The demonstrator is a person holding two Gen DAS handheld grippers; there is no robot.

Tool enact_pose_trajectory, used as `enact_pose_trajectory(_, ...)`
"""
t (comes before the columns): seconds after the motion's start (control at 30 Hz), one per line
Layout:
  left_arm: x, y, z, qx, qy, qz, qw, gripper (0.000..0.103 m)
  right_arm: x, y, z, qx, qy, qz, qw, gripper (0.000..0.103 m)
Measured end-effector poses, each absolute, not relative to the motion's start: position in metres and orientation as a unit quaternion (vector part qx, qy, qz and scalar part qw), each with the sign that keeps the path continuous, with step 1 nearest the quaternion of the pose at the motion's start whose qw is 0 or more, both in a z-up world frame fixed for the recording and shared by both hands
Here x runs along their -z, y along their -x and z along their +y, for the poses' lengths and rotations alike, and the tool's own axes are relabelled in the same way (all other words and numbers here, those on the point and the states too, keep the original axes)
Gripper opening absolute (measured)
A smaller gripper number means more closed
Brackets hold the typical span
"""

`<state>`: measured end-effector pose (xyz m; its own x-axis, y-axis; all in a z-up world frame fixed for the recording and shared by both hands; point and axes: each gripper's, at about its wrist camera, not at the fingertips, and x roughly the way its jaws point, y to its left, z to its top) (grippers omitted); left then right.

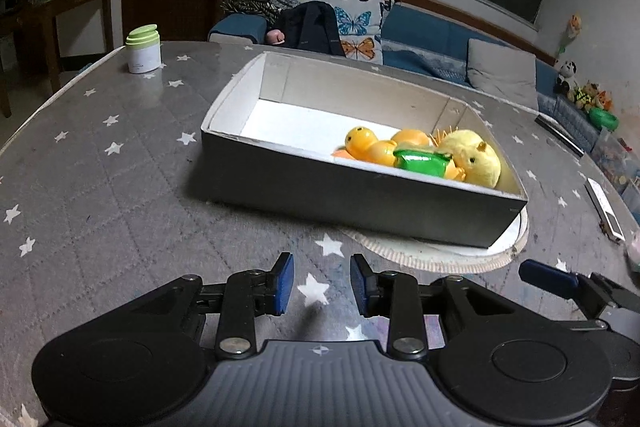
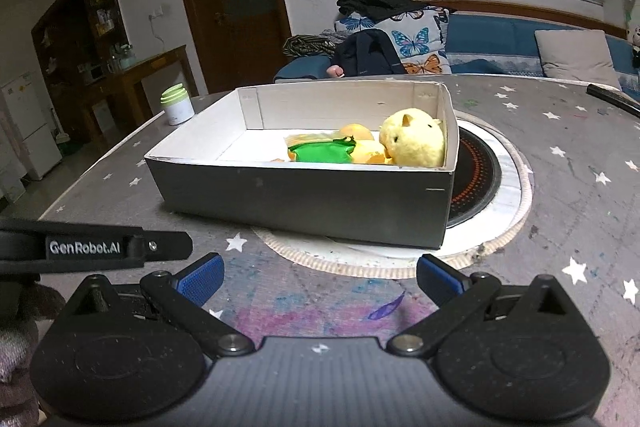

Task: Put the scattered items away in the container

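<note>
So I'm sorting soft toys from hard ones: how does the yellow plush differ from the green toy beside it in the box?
The yellow plush looks fuzzy and matte; the green toy is glossy and reflects light. The plush is rounded with a face and small ears, while the green toy is flatter and angular. The plush sits at the box's end wall; the green toy lies further inward. Both rest inside the box among orange toys.

Ahead of the jaws, the box looks like matt cardboard, holding a fuzzy cloth plush and glossy plastic toys. Beneath them lies quilted cloth.
</note>
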<state>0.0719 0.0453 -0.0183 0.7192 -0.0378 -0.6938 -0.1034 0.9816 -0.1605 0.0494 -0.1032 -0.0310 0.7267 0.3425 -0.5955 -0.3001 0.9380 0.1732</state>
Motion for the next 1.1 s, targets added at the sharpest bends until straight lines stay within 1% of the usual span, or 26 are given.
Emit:
enact_pose_trajectory(0.4, 0.021, -0.070, 0.041, -0.048, 0.052, 0.348, 0.935, 0.034, 0.032, -0.048, -0.103, -0.170, -0.029, 0.332, 0.927, 0.103)
enact_pose_trajectory(0.6, 0.025, -0.075, 0.046, -0.046, 0.055, 0.372, 0.926, 0.034, 0.034, -0.049, -0.102, -0.168, -0.028, 0.334, 0.927, 0.103)
enact_pose_trajectory(1.1, 0.029, -0.080, 0.046, -0.048, 0.056, 0.387, 0.919, 0.033, 0.037, -0.052, -0.104, -0.165, -0.026, 0.340, 0.925, 0.103)
